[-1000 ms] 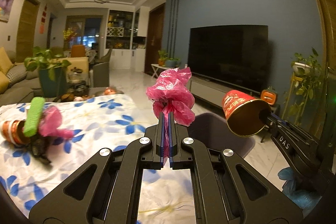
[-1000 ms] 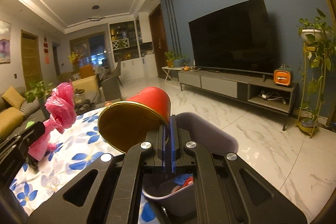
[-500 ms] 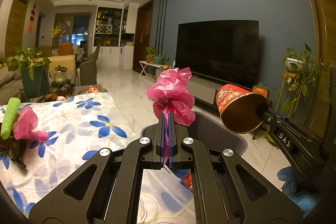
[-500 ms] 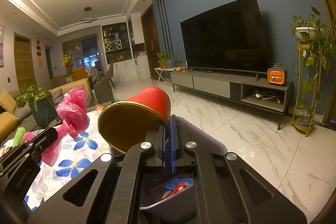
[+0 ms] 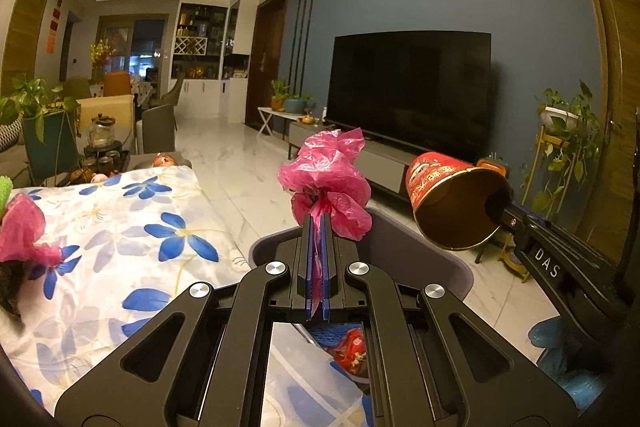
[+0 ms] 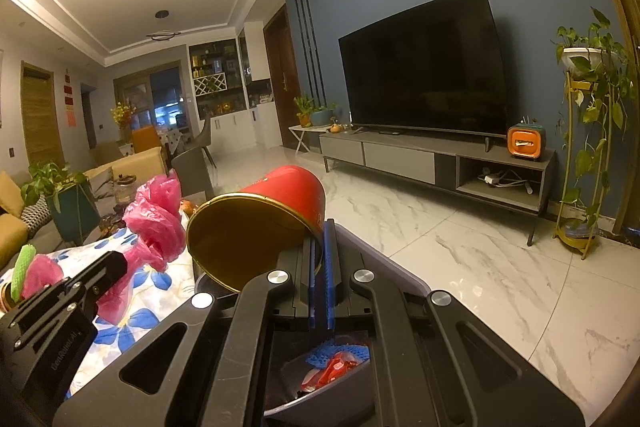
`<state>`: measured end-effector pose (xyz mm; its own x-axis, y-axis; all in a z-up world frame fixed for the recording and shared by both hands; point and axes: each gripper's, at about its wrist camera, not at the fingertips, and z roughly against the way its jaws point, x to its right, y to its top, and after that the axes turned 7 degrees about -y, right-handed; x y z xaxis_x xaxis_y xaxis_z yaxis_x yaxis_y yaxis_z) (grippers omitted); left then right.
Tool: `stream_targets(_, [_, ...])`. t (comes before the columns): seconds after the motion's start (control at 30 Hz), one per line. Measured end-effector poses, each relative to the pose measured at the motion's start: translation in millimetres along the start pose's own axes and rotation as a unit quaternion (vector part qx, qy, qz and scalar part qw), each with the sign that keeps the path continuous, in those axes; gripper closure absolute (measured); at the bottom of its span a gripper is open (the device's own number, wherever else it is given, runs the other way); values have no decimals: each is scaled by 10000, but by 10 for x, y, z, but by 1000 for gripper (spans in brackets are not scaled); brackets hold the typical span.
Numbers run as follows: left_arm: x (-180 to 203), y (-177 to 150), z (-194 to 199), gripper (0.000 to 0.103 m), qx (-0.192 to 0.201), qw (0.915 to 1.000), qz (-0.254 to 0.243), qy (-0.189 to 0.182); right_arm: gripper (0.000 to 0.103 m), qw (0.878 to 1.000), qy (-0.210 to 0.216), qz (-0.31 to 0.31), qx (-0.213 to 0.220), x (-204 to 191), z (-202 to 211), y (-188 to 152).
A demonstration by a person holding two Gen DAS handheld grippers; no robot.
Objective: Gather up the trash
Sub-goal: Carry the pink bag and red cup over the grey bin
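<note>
In the left wrist view, the left tool is clenched on a crumpled pink plastic bag, which sticks up from between its closed blue pads over the near rim of the grey bin below. The right tool comes in from the right edge, pinching the rim of a tipped red cup above the far side of the bin. Some trash, red and blue, already lies in the bin, so part of the job looks done; both held pieces are not yet dropped. On the flowered tabletop at left, another pink scrap and something green beside it are left to collect. In the right wrist view, the right tool is shut on the wall of the red cup, its gold mouth facing the camera, with the grey bin directly beneath and red and blue scraps inside it. The left tool with the pink plastic bag shows at left over the tabletop. The room is a living room with a marble floor, a blue wall, a large dark television on a low cabinet, potted plants and sofas.
</note>
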<state>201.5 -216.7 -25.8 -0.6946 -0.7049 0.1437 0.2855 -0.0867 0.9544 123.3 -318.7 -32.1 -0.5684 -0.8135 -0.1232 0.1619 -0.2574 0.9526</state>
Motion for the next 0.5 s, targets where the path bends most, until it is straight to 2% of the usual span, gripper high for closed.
stream_targets(0.5, [8,-27,-174,101,-101,9996,173,-218,98,10000,0,-32,33,2,-69,23])
